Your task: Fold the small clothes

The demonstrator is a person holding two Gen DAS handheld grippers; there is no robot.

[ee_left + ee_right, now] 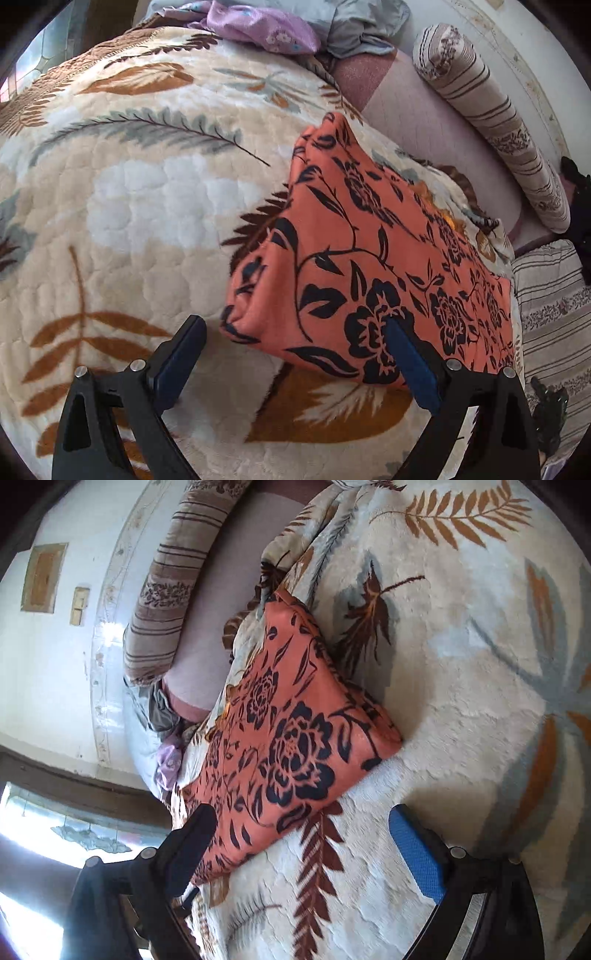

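An orange garment with a black flower print (369, 258) lies folded into a flat rectangle on a cream leaf-patterned blanket (147, 206). It also shows in the right wrist view (288, 746). My left gripper (295, 328) is open and empty, just above the garment's near corner; its right finger (410, 362) is over the cloth. My right gripper (301, 823) is open and empty, hovering over the garment's near edge, its left finger (192, 845) above the cloth.
A striped bolster (495, 122) lies along the wall beyond the blanket (461, 709); it also shows in the right wrist view (166, 590). A purple floral cloth (262, 26) and a grey cloth (362, 29) are piled at the far end. A striped cushion (554, 314) is at the right.
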